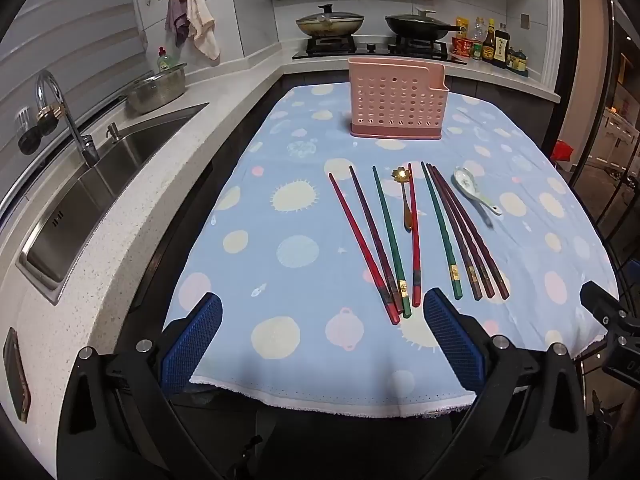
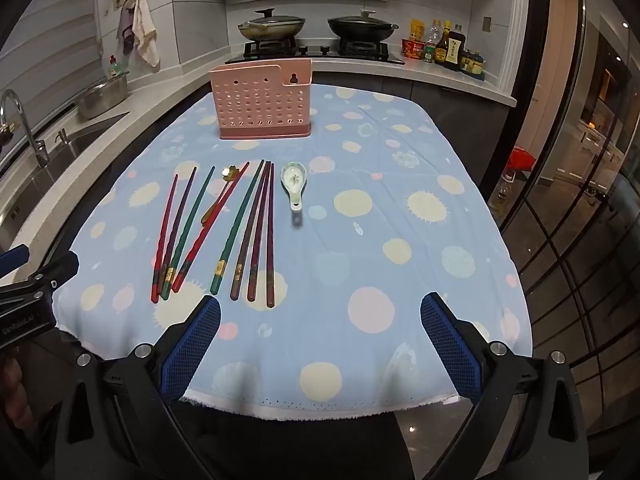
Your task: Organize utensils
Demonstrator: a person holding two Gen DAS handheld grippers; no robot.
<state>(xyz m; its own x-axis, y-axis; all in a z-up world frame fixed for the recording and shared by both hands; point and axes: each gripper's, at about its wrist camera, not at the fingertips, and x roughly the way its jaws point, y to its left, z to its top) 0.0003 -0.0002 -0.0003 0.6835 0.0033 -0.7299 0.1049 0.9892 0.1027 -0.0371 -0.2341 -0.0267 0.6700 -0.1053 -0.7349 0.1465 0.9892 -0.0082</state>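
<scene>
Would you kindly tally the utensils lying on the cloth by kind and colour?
Red chopsticks: 2
Green chopsticks: 2
Dark purple-brown chopsticks: 4
Gold flower spoon: 1
White ceramic spoon: 1
Total: 10

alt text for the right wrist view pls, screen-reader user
The open right gripper hovers empty over the near edge of a blue dotted tablecloth. On the cloth lie eight chopsticks, a gold spoon and a white ceramic spoon. A pink perforated utensil holder stands upright behind them.
</scene>
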